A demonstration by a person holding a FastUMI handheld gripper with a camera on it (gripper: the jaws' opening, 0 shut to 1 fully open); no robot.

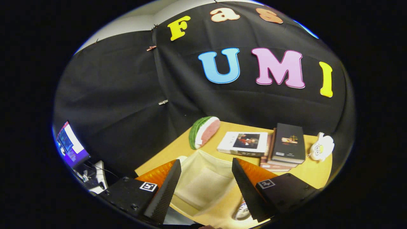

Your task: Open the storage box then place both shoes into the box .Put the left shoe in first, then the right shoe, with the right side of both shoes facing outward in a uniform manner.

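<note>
Matt cream cloth on the open storage box [203,184]; smooth yellow wood-look counter [313,170]; ribbed black fingers [165,194]; glossy paper book covers [244,143].

Light falls evenly from above, leaving the yellow worktop [305,171] bright and the dark cloth wall flat and matte, with no hard glare and only soft shadow inside the pale storage box [203,184]. The fisheye lens bends everything hard toward the rim, so the worktop edge curves and a glowing screen [70,146] off to the side smears into blue fringing. The gripper [206,187], fingers spread apart, sits close to the lens with its ridged pads [165,190] a little soft, while the books [254,144] beyond look sharp.
</note>
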